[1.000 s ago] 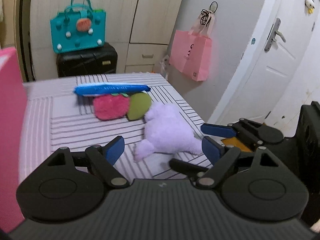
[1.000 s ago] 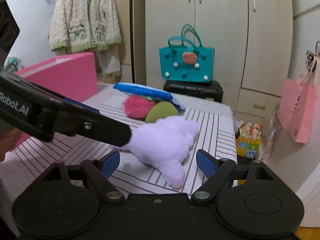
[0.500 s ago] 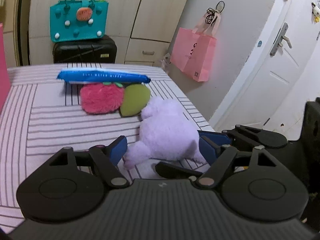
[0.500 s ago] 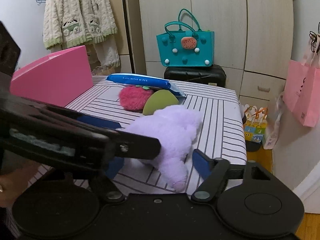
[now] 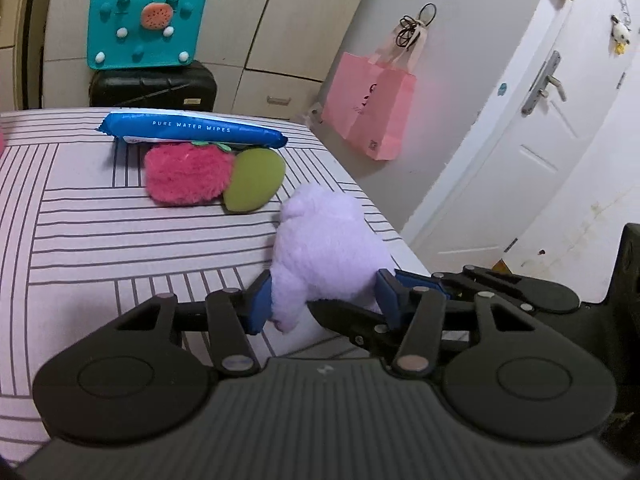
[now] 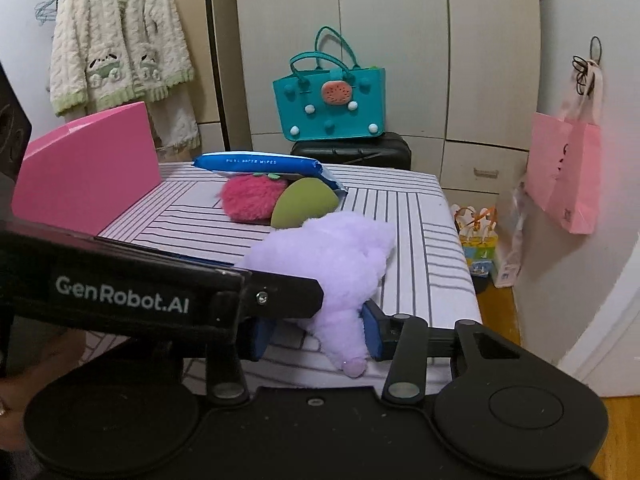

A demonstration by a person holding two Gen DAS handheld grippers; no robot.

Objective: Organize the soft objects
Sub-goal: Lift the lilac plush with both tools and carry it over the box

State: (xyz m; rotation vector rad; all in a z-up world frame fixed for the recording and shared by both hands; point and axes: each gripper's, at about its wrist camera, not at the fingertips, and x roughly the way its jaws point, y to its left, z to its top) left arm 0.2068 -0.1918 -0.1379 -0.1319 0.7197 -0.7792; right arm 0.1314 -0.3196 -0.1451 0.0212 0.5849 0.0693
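Note:
A purple plush toy (image 5: 324, 248) lies at the near right corner of the striped table (image 5: 100, 240). My left gripper (image 5: 322, 300) is closing on its near end, and both blue pads touch its sides. In the right wrist view the purple plush toy (image 6: 332, 256) has one leg between the closing jaws of my right gripper (image 6: 316, 334). The right pad touches that leg, while a strip of table shows beside the left pad. The left gripper's black finger (image 6: 160, 296) crosses this view and hides part of the toy.
Behind the toy lie a pink strawberry plush (image 5: 184, 176), a green soft pad (image 5: 254, 184) and a blue wipes pack (image 5: 192, 130). A pink box (image 6: 88, 164) stands at the table's left. Past the table are a teal bag (image 5: 146, 36) on a black suitcase (image 5: 152, 86) and a hanging pink paper bag (image 5: 370, 116).
Both grippers' jaws have narrowed around the purple plush toy. The left gripper has come lower and closer to it, and the pink box has left its view.

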